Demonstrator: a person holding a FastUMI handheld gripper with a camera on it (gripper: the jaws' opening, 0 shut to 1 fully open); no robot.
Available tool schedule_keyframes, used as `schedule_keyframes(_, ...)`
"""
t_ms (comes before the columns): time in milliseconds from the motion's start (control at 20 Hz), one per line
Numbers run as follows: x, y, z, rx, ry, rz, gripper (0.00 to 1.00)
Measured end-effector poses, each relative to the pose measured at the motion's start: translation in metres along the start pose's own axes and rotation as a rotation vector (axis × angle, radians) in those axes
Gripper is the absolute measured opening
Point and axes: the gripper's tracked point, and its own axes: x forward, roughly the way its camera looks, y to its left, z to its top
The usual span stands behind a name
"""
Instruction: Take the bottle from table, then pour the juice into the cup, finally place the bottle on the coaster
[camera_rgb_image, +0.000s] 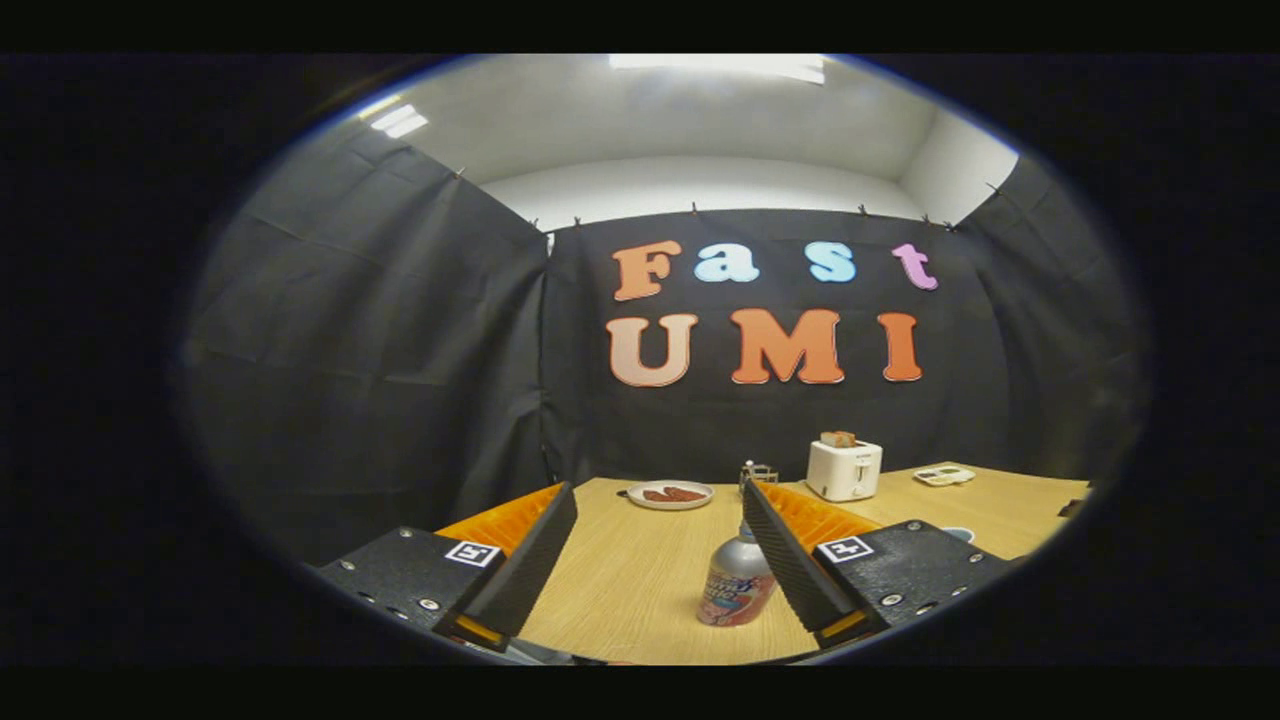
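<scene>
The bottle (737, 585) stands upright on the wooden bench (640, 570), nearest of all the things there. It has a silvery shoulder and neck, a small cap, and a pink and white printed label around its lower body. It sits between the two fingers but well over to the right one, whose inner face overlaps the bottle's right side; whether that finger touches it cannot be told. The left finger is well apart from it.

Just past the right finger, a pale rim that may be the cup (958, 534) peeks out, mostly hidden. Farther back on the bench lie a white plate (670, 495) with reddish sausage-like pieces, a small wire rack (758, 473) just behind the right fingertip, a white toaster (844, 469) with a slice of toast in its slot, and a small white tray (943, 476) beyond it to the right. Black cloth walls close the booth behind.

The gripper (658, 498) is spread wide, its fingers splayed over bare bench, holding nothing.
</scene>
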Motion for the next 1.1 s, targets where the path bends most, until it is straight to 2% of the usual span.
schedule_keyframes(550,-0.01,-0.026,0.005,-0.02,0.035,-0.097,0.99)
schedule_keyframes(1100,0.005,-0.059,-0.039,0.026,0.152,-0.17,0.99)
